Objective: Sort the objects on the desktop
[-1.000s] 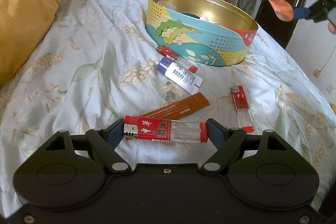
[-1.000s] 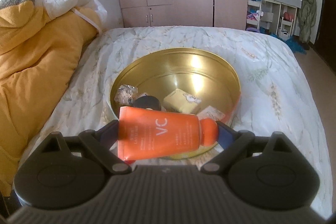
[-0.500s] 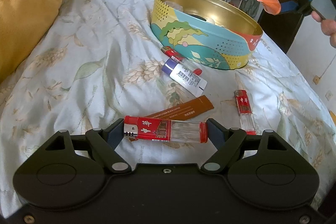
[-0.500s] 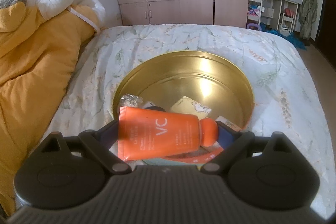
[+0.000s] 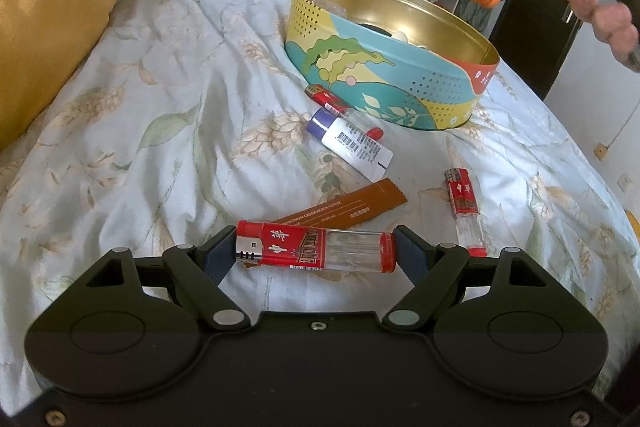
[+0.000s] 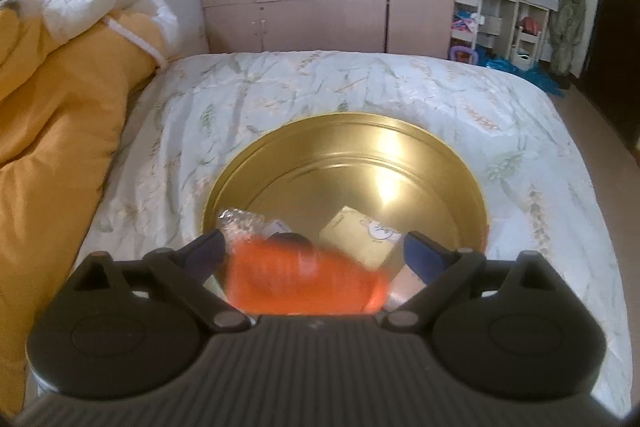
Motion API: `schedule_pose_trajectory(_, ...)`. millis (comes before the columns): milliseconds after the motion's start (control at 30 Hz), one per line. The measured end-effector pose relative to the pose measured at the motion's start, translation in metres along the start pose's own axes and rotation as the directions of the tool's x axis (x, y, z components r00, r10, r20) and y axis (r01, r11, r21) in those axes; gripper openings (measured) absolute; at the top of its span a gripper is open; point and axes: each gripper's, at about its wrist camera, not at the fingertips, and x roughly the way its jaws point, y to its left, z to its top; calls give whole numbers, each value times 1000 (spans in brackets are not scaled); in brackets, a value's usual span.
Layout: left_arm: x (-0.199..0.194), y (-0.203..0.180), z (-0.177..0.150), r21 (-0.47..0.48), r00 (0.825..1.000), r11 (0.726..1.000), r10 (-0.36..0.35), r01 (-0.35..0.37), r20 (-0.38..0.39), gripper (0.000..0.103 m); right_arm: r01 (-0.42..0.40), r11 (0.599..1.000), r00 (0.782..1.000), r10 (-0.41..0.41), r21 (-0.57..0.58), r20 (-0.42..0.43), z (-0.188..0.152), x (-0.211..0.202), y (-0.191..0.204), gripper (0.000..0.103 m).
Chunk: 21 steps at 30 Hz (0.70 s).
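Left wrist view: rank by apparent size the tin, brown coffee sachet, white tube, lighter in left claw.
1. tin
2. lighter in the left claw, enlarged by nearness
3-4. brown coffee sachet and white tube: too alike to rank

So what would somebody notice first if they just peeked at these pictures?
Probably the blurry orange tube, loose between the open fingers of the right gripper just above the big gold tin on the flowery bed. Next, the red lighter pinched end to end in the left gripper, low over the bed.
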Motion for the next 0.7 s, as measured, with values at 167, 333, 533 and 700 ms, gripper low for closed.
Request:
schedule_pose_trajectory(167,1,-1,1,2,1000,1000,-5,5,0,81,-24,1000,1000,24,13,-16,-9,-5,-3,103)
schedule_pose_trajectory(333,0,-1,0,7,1000,1000,-8,8,-3,81,-57,998,997,57,-11,-51,-33,-12,-2,103)
schedule_pose_trajectory(533,0,-2,0,12,1000,1000,-6,6,-4,81,-76,997,992,75,-12,-103,-67,-15,-2,103)
schedule_pose_trajectory(700,0,-1,0,10,1000,1000,-4,5,-6,81,-67,998,982,70,22,-176,-95,-10,-10,103)
